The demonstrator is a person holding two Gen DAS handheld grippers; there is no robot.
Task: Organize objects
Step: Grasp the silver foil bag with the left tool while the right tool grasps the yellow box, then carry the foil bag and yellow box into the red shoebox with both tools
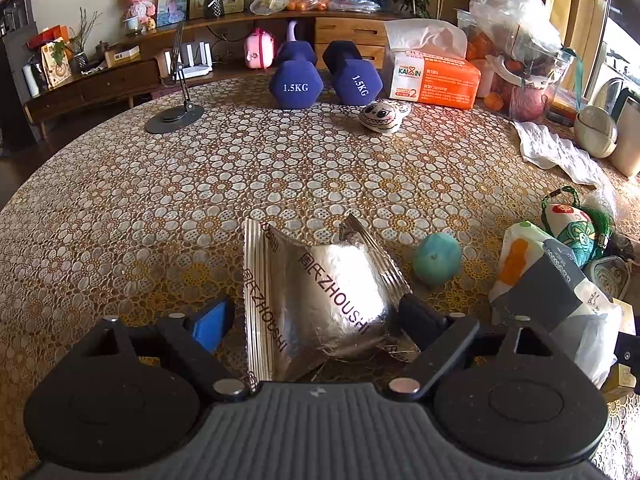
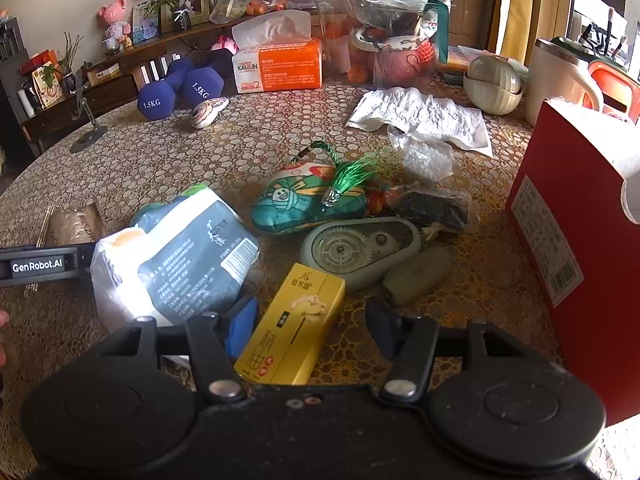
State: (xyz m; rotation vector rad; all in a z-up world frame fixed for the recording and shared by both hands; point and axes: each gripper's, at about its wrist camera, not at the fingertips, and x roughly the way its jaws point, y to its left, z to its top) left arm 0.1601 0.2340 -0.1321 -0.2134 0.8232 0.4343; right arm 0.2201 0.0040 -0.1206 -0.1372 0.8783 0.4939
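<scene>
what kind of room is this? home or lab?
Most likely a home living or dining room. A patterned tablecloth covers a cluttered round table holding dumbbells and a tissue pack, and a wooden sideboard behind carries a framed picture, plants and a pink doll.

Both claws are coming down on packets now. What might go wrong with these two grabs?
1. The silver foil packet is crumpled and slick between the left claw pads; it may buckle or slip.
2. The yellow box lies skewed in the right claw; closing may twist it against the white-and-grey pouch.
</scene>
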